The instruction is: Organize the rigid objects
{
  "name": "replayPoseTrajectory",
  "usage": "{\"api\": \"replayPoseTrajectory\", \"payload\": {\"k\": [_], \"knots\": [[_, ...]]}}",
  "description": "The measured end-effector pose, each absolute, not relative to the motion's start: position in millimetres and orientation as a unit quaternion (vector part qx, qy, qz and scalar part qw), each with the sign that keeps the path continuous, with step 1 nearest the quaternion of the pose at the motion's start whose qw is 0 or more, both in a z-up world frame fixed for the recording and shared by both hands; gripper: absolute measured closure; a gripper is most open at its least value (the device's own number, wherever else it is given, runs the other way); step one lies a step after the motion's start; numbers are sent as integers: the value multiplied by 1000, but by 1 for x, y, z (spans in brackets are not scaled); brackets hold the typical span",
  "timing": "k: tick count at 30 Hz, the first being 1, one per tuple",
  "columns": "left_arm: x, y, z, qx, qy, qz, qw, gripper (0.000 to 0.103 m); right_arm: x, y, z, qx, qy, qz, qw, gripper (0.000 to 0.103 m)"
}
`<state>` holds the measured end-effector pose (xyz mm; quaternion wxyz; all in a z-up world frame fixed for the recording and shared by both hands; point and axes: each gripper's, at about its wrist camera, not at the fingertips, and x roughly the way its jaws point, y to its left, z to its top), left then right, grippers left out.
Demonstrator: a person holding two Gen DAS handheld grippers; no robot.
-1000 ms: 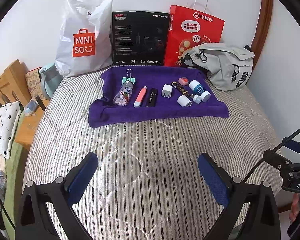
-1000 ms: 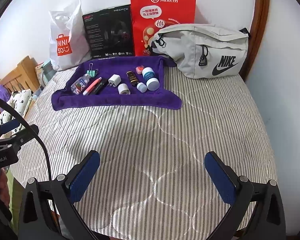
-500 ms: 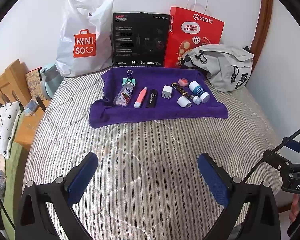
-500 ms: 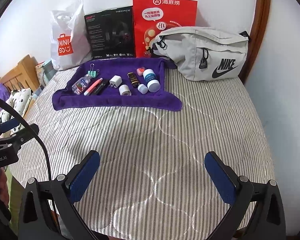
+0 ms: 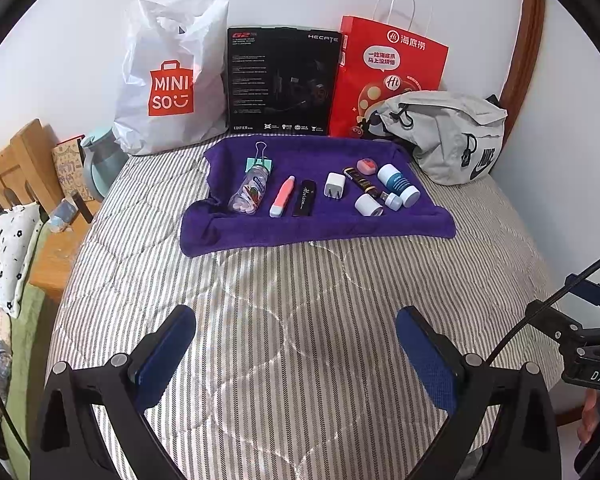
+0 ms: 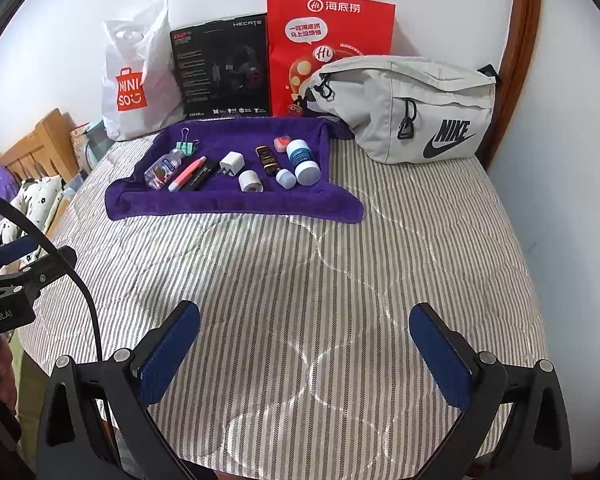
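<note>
A purple towel [image 5: 320, 228] [image 6: 228, 204] lies on the striped bed and carries several small items: a clear bottle [image 5: 250, 194] [image 6: 162, 168], a green binder clip [image 5: 260, 160], a pink pen [image 5: 282, 196] [image 6: 188, 173], a black stick [image 5: 303, 198], a white charger [image 5: 334, 185] [image 6: 232, 163], a white roll [image 5: 368, 205] [image 6: 250, 181] and a blue-white jar [image 5: 398, 184] [image 6: 303, 161]. A grey Nike waist bag [image 5: 452, 136] [image 6: 416, 108] sits to the towel's right. My left gripper [image 5: 296, 352] and right gripper [image 6: 306, 348] hover open over the near bedspread, well short of the towel, holding nothing.
Against the wall stand a white Miniso bag [image 5: 172, 80], a black headset box [image 5: 280, 84] and a red paper bag [image 5: 388, 76]. A wooden headboard and nightstand [image 5: 56, 252] lie left of the bed. The wall closes off the right side.
Both views have shifted slightly, with the towel and bags sitting a touch higher in the right wrist view. Nothing on the towel has moved and both grippers stay open.
</note>
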<state>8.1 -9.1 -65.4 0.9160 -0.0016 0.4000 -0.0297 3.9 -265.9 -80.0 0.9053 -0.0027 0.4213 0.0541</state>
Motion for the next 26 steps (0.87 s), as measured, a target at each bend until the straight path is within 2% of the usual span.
{"api": "replayPoseTrajectory", "payload": {"k": [26], "knots": [[8, -1, -67, -12, 397, -21, 917, 2, 5, -253, -78, -17, 420, 61, 905, 0]]}}
